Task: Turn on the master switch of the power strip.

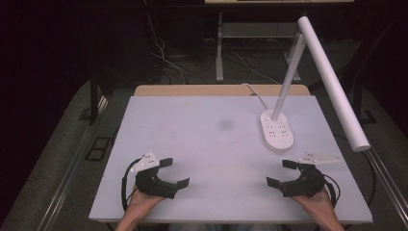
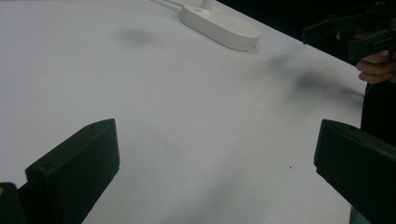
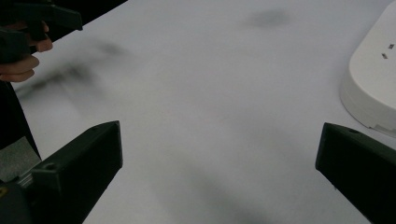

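Both grippers sit at the near edge of the table (image 1: pixel 207 144), one in each hand, and neither is holding anything. The left gripper (image 1: pixel 174 173) is over the near-left part of the white top, jaws spread wide and pointing toward the middle. In the left gripper view you can see bare white surface between its two black jaws, nothing in there at all. The right gripper (image 1: pixel 280 173) mirrors it on the near-right side, jaws also wide apart, empty, pointing inward toward the left one. So the two sets of jaws face each other, well apart, with plain table between them.

The closest thing to either is the lamp (image 1: pixel 332 77). Its base (image 1: pixel 276 129) is a white oval thing with small markings on top, sitting on the right half of the table, just beyond the right gripper but not touching it. In the right gripper view the base (image 3: pixel 373 88) shows just past the right-hand jaw, off to the side and not between the jaws. A slanted stem rises from the base, and the long white tube head angles down over the right edge. A white cord (image 1: pixel 255 94) runs from the base toward the far edge.

There's a faint grey smudge (image 1: pixel 224 124) near the middle of the top.
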The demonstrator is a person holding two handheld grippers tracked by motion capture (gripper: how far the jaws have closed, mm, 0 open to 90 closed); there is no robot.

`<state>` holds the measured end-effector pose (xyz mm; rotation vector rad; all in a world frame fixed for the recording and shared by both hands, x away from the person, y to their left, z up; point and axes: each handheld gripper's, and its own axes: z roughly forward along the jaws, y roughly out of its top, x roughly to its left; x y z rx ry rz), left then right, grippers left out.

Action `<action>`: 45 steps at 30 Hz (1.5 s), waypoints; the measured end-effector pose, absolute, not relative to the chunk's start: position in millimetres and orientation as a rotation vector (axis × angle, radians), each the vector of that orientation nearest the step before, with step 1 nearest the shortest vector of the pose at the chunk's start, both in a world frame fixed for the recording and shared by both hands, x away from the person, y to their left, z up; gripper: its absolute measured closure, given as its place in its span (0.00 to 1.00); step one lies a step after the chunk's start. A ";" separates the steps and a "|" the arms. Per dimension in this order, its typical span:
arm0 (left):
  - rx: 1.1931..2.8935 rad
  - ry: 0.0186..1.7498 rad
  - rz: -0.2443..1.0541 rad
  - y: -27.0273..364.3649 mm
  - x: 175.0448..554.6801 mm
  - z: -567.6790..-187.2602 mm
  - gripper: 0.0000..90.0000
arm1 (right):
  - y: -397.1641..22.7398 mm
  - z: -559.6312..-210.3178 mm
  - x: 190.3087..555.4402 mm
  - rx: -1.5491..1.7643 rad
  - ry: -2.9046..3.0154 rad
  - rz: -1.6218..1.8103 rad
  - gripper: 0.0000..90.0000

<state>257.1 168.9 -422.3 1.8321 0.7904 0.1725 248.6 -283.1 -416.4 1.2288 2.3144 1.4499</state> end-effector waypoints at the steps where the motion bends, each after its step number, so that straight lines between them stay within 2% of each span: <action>1: 1.835 0.791 0.173 168.6 257.2 -422.5 0.00 | -283.0 -416.5 248.5 1.232 2.309 1.452 0.00; 45: 1.852 0.805 0.167 169.5 258.7 -425.4 0.00 | -288.4 -400.3 254.9 1.241 2.364 1.391 0.00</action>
